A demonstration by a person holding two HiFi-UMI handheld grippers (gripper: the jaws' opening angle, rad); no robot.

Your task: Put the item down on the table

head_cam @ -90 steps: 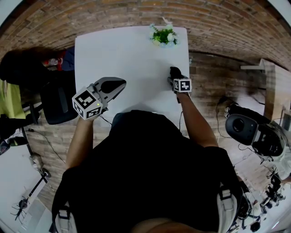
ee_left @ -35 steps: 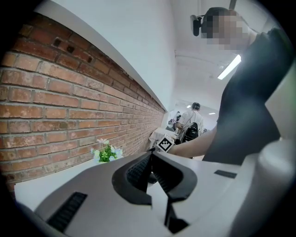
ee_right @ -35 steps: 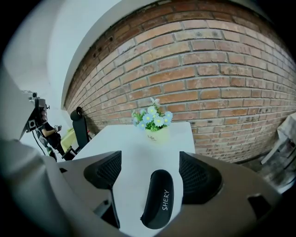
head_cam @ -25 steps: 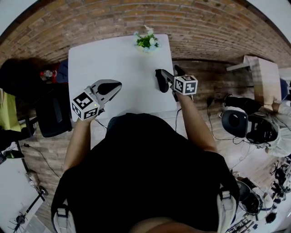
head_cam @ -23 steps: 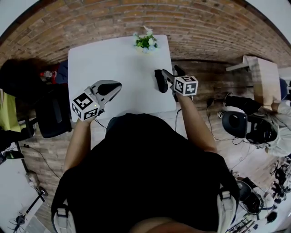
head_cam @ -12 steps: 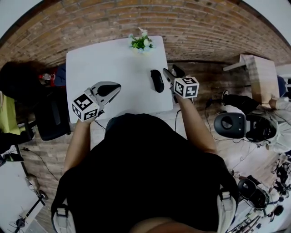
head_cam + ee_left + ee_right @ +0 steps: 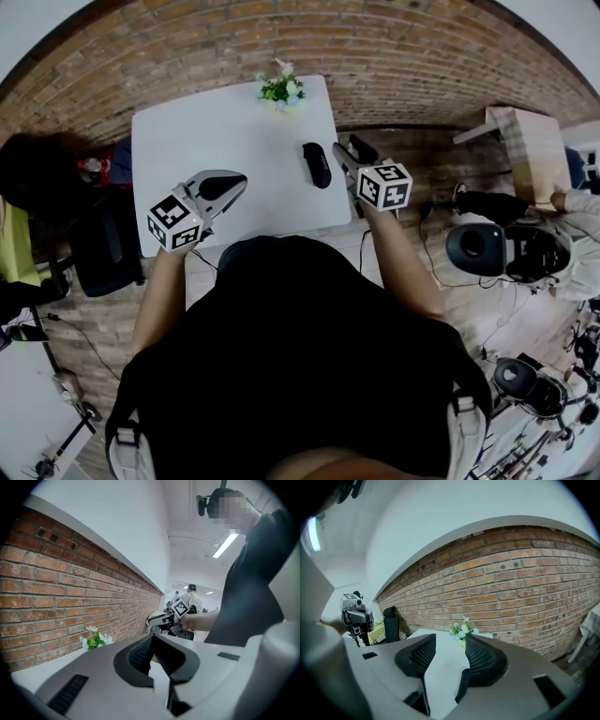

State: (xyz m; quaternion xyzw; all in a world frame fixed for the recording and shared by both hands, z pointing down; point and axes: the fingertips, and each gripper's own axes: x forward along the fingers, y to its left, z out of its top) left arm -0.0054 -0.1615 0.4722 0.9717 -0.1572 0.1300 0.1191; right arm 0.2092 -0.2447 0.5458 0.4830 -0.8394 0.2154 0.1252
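Note:
A dark oblong item (image 7: 317,164) lies flat on the white table (image 7: 206,122), near its right edge. My right gripper (image 7: 341,152) hovers just right of the item, apart from it. In the right gripper view its jaws (image 7: 450,641) are closing with a gap still showing and nothing between them. My left gripper (image 7: 236,179) is held over the table's near edge. In the left gripper view its fingertips (image 7: 151,639) meet and hold nothing. The item does not show in either gripper view.
A small pot of flowers (image 7: 277,89) stands at the table's far edge, against the brick wall. A black office chair (image 7: 112,244) is at the left. Black equipment (image 7: 487,248), a small wooden table (image 7: 516,131) and another person (image 7: 581,202) are on the right.
The right gripper carried the dark item one second ago; it has let go, the item now rests on the table, and the gripper has drawn back to the right while narrowing.

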